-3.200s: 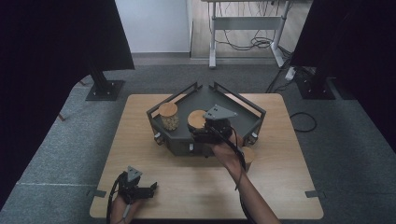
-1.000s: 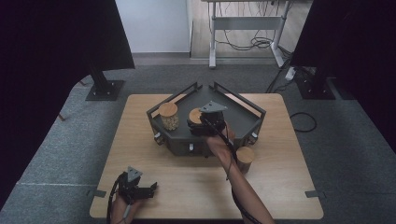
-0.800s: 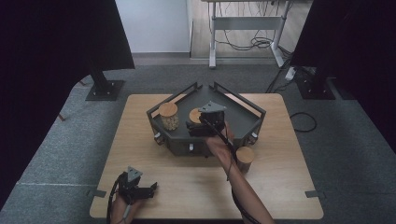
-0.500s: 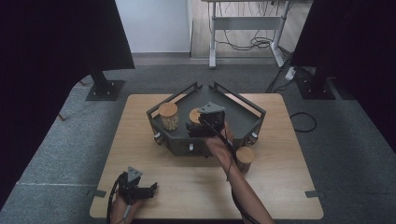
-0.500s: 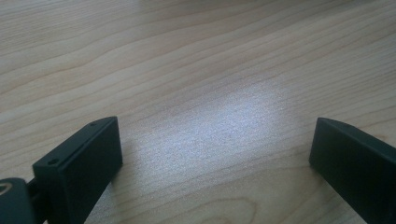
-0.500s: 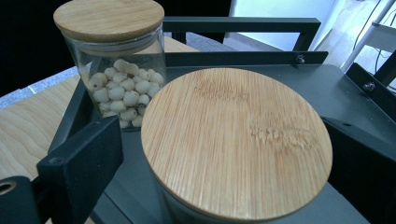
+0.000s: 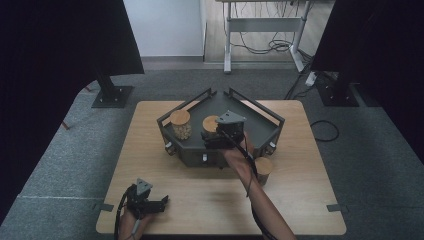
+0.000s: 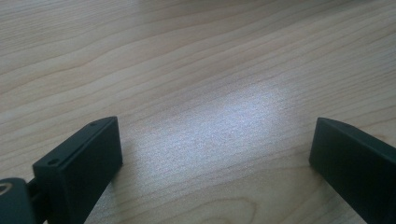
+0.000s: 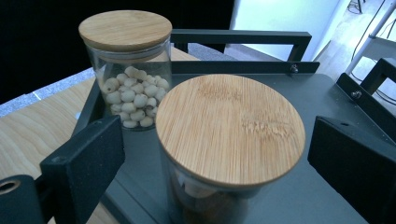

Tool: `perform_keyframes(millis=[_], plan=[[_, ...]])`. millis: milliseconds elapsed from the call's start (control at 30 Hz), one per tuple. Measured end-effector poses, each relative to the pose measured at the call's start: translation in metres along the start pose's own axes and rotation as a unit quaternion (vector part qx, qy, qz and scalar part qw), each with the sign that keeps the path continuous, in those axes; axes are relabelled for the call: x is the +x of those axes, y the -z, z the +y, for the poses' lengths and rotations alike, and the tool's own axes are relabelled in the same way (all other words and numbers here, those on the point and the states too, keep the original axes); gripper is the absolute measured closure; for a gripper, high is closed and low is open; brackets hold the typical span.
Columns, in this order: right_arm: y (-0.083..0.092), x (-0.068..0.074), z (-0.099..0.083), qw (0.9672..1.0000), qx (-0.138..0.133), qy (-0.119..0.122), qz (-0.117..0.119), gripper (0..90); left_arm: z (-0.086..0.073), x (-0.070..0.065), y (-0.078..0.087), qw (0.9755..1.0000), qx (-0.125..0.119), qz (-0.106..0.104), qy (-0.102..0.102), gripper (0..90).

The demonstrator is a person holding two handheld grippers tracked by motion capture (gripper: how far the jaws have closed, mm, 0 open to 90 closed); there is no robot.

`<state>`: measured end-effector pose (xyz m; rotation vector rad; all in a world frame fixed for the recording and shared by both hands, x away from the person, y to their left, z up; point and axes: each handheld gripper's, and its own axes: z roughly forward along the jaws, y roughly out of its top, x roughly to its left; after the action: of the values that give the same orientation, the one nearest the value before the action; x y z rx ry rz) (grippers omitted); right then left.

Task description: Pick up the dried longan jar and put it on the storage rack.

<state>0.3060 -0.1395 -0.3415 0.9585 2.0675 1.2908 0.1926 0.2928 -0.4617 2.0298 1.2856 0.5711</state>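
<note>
A dark grey tray stands in the middle of the wooden table. Inside it are a glass jar of white beads and, to its right, a second jar with a bamboo lid. My right gripper is open, one jaw on each side of the second jar's lid, with gaps on both sides. A third lidded jar stands on the table by the tray's front right corner. My left gripper rests open, low over bare wood at the table's front left.
The tray has raised black rails along its back sides. The right forearm crosses the front of the table. Grey carpet, dark stands and cables surround the table.
The right gripper has moved left and forward, bringing its jaws around the second jar. The arm's shift uncovered the jar on the table. The left gripper has stayed still.
</note>
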Motion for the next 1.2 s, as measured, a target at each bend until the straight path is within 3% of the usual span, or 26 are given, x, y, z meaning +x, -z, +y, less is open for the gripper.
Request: perform_keyframes(millis=[733,1200], plan=[[0.038,-0.001,-0.014,0.9995,-0.028,0.01,-0.005,5.0,0.0,0.0,0.0,1.0,0.0,0.0,0.0,2.3],[0.058,0.001,-0.018,0.9992,-0.033,0.023,-0.002,5.7,0.0,-0.001,0.0,1.0,-0.001,0.001,0.001,2.3]])
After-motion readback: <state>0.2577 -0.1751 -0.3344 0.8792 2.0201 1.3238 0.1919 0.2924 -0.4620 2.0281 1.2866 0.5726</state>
